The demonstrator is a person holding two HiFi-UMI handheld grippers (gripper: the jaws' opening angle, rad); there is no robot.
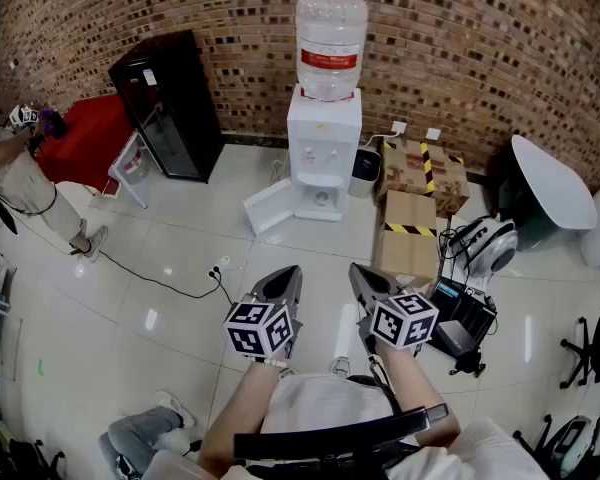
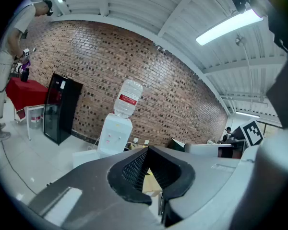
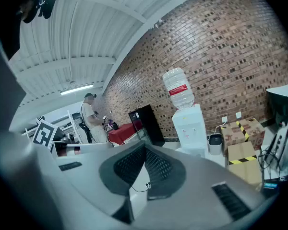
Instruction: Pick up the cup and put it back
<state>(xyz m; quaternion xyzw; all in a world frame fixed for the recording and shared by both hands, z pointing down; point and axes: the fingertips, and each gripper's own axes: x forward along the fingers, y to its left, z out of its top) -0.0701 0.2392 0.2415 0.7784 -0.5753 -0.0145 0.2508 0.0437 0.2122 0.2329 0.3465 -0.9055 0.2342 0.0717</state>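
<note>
No cup shows in any view. A white water dispenser [image 1: 324, 148] with a clear bottle on top stands against the brick wall, straight ahead across the floor; it also appears as the dispenser [image 2: 116, 131] and the dispenser [image 3: 189, 128] in the gripper views. My left gripper [image 1: 286, 276] and right gripper [image 1: 361, 273] are held side by side in front of me, both pointing toward the dispenser and well short of it. In the left gripper view the left gripper [image 2: 148, 150] has its tips together with nothing between them. The right gripper [image 3: 145, 147] looks the same, shut and empty.
A black cabinet [image 1: 170, 103] and a red table [image 1: 80, 138] stand at the left, with a person [image 1: 20, 183] beside them. Cardboard boxes [image 1: 410, 233] lie right of the dispenser. A white panel [image 1: 270, 206] leans at its base. A cable [image 1: 165, 283] runs across the tiled floor.
</note>
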